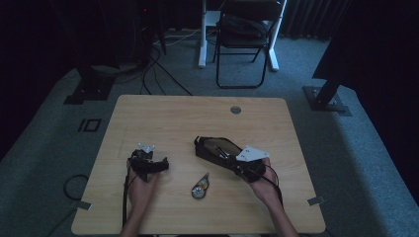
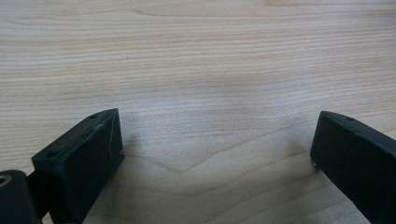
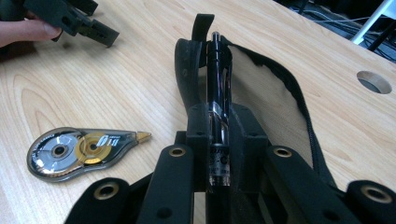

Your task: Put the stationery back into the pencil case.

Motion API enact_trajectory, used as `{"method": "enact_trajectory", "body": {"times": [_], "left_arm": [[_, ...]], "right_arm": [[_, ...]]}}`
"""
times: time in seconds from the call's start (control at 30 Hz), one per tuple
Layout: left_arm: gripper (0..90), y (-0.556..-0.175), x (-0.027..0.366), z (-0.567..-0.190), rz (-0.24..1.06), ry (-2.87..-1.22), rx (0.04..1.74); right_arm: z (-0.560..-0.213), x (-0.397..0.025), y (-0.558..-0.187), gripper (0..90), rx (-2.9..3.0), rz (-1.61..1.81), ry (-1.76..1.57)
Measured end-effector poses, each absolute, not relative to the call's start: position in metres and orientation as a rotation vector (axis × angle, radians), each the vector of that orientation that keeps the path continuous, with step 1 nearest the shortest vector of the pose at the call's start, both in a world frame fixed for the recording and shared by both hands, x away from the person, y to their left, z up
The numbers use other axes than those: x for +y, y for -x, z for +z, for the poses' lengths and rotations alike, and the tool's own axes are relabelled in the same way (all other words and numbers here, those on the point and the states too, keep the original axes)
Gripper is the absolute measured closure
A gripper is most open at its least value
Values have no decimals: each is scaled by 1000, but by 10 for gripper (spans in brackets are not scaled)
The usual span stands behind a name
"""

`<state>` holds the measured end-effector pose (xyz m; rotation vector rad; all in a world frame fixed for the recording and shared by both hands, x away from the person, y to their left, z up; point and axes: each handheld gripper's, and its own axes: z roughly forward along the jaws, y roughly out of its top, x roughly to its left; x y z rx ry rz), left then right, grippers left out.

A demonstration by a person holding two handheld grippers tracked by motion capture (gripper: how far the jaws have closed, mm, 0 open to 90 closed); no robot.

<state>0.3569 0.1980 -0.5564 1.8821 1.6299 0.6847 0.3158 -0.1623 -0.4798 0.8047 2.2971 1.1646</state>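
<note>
Black, glossy ballpoint pen (image 3: 219, 93) clamped lengthwise between the two closed jaws of the right gripper (image 3: 219, 135), its tip directed into the mouth of a black fabric pencil case (image 3: 275, 93) that lies unzipped on the pale wood-grain table (image 3: 116, 84). In the right gripper view the pen's far end rests against the case's near rim beside the upright zipper pull; whether the tip has already passed inside cannot be told. In the high view the right gripper (image 1: 232, 159) lies over the case (image 1: 210, 147), right of the table's (image 1: 168, 113) centre, with the person's right hand (image 1: 267, 185) behind it.

Left gripper (image 1: 148, 163), held in the left hand (image 1: 141, 190) at the left of the table, stands released: its own view shows two black jaws spread wide over bare wood (image 2: 196, 70), grasping nothing and well apart from the case.

Grey, translucent teardrop-shaped correction tape dispenser (image 3: 77, 151) with a yellow inner reel lies flat on the table just beside the right gripper, outside the case; in the high view it (image 1: 200, 187) sits between the two hands.

Progress, as judged: the work appears to be packing stationery into the case. The pen is grasped and brought to the opening but not yet let go inside. The tape dispenser remains untouched, and the case stays open, so insertion, a second pick and probably closing are left
</note>
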Motion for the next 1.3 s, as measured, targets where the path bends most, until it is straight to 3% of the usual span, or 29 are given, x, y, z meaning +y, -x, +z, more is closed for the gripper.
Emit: {"method": "enact_trajectory", "body": {"times": [1.3], "left_arm": [[27,-357,198,-556,684,-1882,1630]], "right_arm": [[-469,-173,-341,796,2295,1159,-817]]}}
